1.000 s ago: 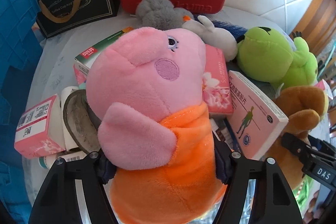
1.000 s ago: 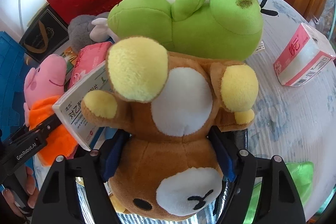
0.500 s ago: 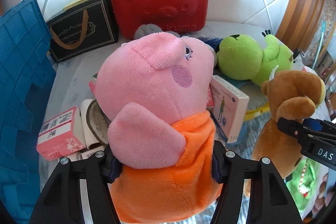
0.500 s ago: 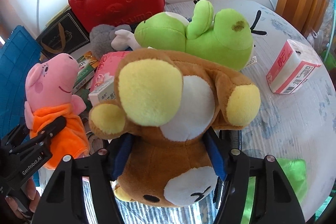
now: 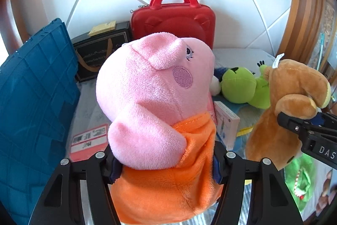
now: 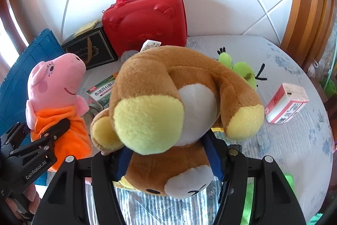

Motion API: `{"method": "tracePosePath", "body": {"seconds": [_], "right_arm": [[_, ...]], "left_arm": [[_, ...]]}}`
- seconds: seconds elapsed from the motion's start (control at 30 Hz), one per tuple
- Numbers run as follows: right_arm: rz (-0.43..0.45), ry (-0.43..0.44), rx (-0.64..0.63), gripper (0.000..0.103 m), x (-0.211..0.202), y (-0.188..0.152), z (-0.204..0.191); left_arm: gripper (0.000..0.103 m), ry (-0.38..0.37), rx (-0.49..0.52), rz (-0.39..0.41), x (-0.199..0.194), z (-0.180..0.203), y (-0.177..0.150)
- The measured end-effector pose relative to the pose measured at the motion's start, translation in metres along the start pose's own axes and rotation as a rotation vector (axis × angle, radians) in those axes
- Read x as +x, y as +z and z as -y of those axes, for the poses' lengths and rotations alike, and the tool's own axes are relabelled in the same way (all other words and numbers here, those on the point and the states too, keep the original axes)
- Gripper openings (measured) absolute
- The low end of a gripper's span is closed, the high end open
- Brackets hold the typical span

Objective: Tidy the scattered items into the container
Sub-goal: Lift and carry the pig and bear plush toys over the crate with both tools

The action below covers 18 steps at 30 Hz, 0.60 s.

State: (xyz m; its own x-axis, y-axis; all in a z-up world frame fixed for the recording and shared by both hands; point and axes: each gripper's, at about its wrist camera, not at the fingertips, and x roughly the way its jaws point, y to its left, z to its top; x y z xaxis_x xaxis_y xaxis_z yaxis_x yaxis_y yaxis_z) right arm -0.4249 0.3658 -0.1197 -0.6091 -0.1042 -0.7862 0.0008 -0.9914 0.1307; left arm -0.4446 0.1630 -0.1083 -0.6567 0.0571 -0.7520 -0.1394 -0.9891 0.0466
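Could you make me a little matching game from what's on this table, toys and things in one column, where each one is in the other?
Things:
1. pink pig plush
2. brown bear plush
3. green frog plush
4. red case

Places:
A. lying on the table
B. clamped in the right gripper
C. standing upright against the wall
D. clamped in the left gripper

Pairs: 1-D, 2-B, 3-A, 4-C
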Motion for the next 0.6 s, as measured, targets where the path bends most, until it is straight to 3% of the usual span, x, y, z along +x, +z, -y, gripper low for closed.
{"method": "tracePosePath", "body": {"seconds": [0.3, 0.6], "right_arm": [[0.09, 0.056, -0.116, 0.061, -0.039, 0.049, -0.08], [0.194, 0.152, -0.245, 0.061, -0.089, 0.114, -0.203]], "left_arm": [[0.063, 0.077, -0.035, 0.109, -0.063, -0.051, 0.036], [0.064, 0.196, -0.122, 0.183, -0.135, -0.159, 0.09]]}}
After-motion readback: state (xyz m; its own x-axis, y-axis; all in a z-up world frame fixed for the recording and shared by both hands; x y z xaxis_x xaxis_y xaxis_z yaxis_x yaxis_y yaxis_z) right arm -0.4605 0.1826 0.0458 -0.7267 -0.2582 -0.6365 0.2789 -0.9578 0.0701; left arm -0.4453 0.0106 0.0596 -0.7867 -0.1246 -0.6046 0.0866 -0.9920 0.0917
